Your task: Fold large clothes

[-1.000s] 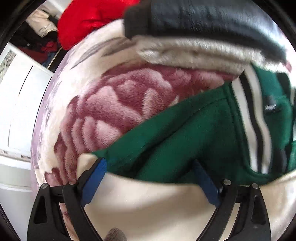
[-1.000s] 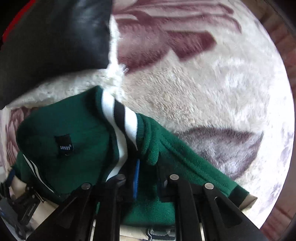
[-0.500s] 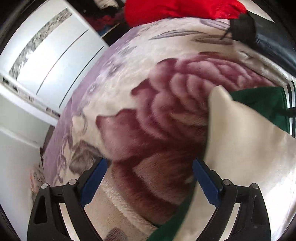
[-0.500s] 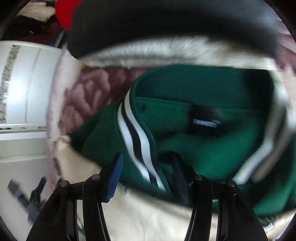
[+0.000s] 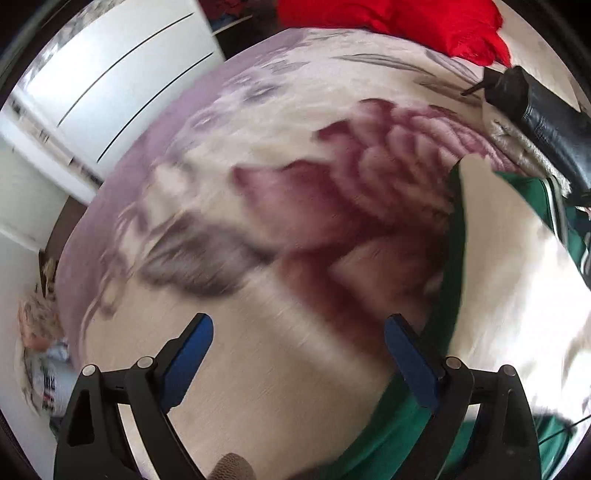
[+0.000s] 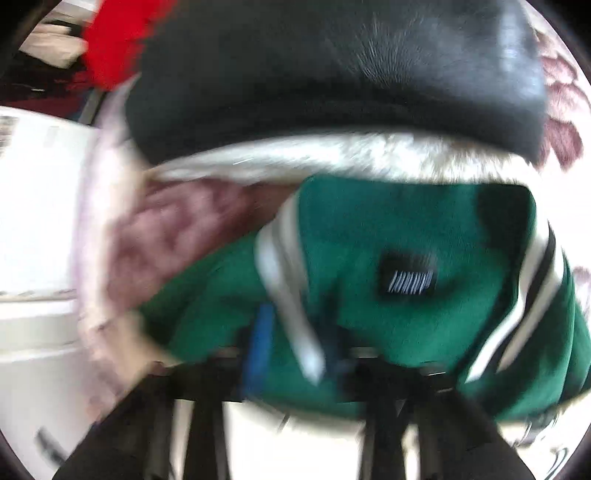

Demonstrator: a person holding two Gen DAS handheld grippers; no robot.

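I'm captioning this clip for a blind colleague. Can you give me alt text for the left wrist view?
The left gripper hangs open and empty over a plush floral blanket with a large maroon flower. At the right lies a green jacket with cream lining facing up, and beyond it a black leather garment and a red one. The picture is motion-blurred.

We see the right wrist view smeared by motion: the white lettering on the green jacket's [image 6: 369, 295] black label [image 6: 408, 280] is unreadable, and the right gripper's [image 6: 295, 347] blue fingers [image 6: 260, 343] blur into the striped collar [image 6: 291, 295], so any contact is unclear. The black coat [image 5: 546, 118] is cut off at the frame edge.
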